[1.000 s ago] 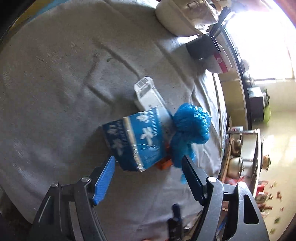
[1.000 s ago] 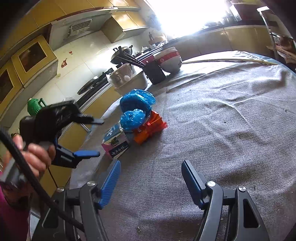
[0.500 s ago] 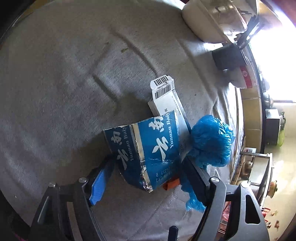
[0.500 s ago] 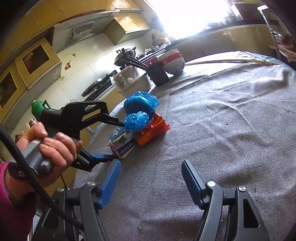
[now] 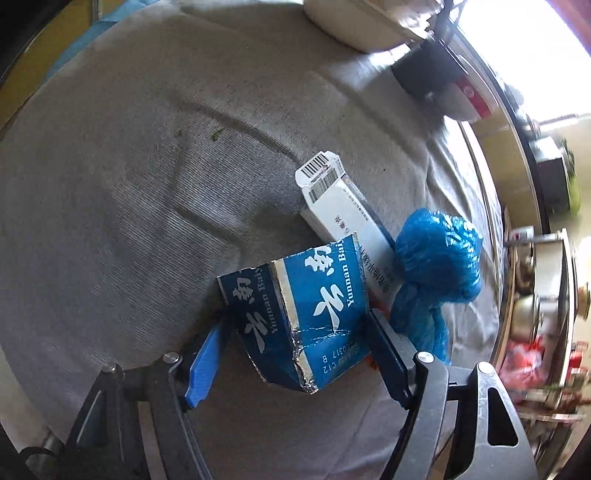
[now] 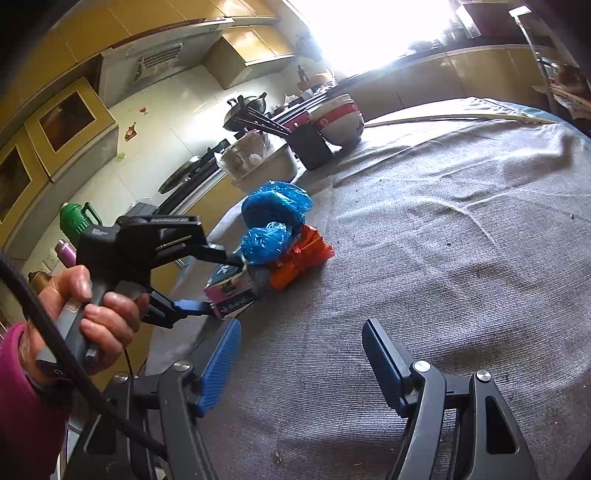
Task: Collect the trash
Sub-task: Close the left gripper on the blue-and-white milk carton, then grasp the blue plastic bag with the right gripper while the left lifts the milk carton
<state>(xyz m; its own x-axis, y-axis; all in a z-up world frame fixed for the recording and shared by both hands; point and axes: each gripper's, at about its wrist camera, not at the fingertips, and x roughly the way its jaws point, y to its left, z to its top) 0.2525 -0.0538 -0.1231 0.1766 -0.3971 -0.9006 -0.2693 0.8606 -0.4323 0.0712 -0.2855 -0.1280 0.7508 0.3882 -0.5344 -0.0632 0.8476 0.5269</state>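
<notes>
A torn blue box (image 5: 303,314) with white characters lies on the grey tablecloth, next to a white box (image 5: 343,214), a crumpled blue plastic bag (image 5: 439,258) and an orange wrapper (image 6: 299,258). My left gripper (image 5: 295,328) is open, its two fingers on either side of the blue box, close to or touching its sides. It also shows in the right wrist view (image 6: 225,284) at the box (image 6: 231,291). My right gripper (image 6: 301,350) is open and empty above the cloth, well short of the pile.
A white tub (image 5: 354,22), a black chopstick holder (image 6: 310,144) and stacked bowls (image 6: 338,120) stand at the table's far edge. The table edge (image 6: 184,280) runs just left of the pile. Kitchen counters lie beyond.
My left gripper has moved forward so the blue box now sits between its fingers. The right gripper has hardly moved.
</notes>
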